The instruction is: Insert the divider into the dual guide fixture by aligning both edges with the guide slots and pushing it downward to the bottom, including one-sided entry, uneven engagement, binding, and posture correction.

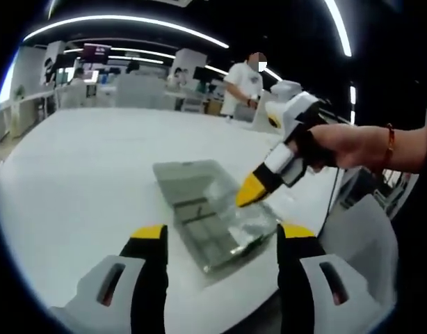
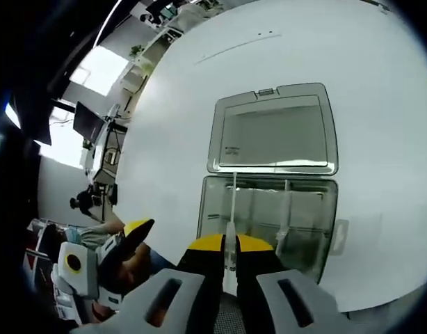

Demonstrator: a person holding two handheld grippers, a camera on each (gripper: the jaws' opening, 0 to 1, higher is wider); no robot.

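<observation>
On the white counter (image 2: 380, 125) sits a clear box (image 2: 269, 216) w/ its lid (image 2: 272, 129) flipped open toward 12 o'clock in the right gripper view. A person's hand (image 1: 345, 145) reaches in from 3 o'clock in the left gripper view, wrist level, tilting the right hand-held gripper (image 1: 247, 195) nose-down over the box (image 1: 213, 216). Its jaws are nearly together, clamped on a thin white divider (image 2: 231, 240); the strip stands upright from the jaw tips into the box, at the left side. A 2nd divider (image 2: 283, 223) stands just right of it. Left hand-held gripper (image 1: 220, 240) is held low at 6 o'clock, jaws wide apart, gripping nothing, box between and beyond the tips. In the right gripper view it (image 2: 130, 240) shows at 8 o'clock.
</observation>
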